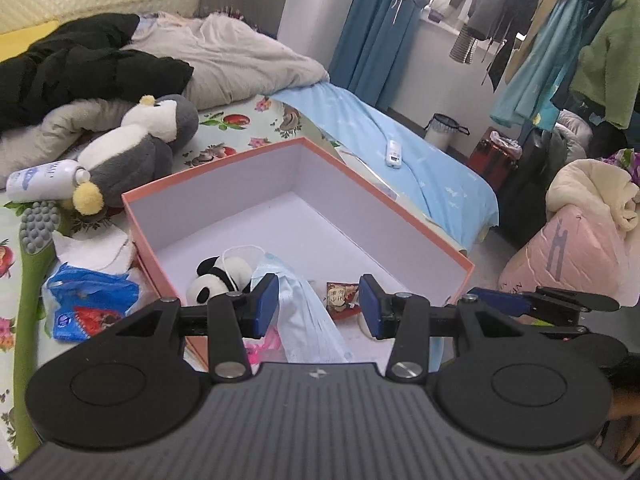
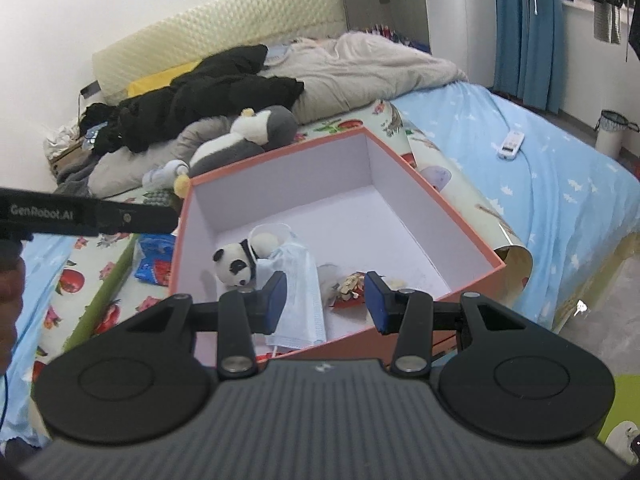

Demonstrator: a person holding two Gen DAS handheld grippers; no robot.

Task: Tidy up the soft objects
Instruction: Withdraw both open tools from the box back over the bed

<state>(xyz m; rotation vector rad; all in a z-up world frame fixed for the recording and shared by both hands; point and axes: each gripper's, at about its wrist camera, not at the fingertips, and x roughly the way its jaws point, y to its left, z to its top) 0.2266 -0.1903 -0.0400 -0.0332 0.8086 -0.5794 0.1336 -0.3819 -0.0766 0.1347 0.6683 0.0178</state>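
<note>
Both wrist fisheyes sit close above the near corner of the orange box [image 1: 224, 172], tilted down toward the bed [image 1: 420, 160]. Left view faces the clothes rack at upper right; right view faces the headboard [image 2: 216, 28] at upper left. Shared: box, bed.

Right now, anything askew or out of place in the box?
Yes. The blue face mask hangs over the orange box's near rim, half in, half out. The panda plush and snack packet lie fully inside.
</note>
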